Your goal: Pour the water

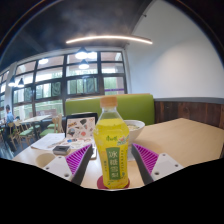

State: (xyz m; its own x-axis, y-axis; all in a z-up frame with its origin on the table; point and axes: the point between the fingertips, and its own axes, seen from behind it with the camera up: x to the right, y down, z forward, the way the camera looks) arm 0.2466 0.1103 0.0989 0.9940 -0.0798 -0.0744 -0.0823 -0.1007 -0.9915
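A yellow drink bottle point(113, 145) with an orange cap and a green label stands upright on a round dark-red coaster point(104, 184) on the wooden table point(185, 140). It stands between the fingers of my gripper point(115, 165). The purple pads point(88, 158) flank it with a thin dark gap at each side, so the gripper is open around it. Just behind the bottle, slightly to its right, stands a clear cup point(134, 128). The bottle's base is partly hidden below the fingers.
On the table to the left lie papers, a dark phone-like object point(62, 149) and an upright picture card point(80, 127). A green bench back point(140, 104) runs behind the table. Large windows fill the far left wall.
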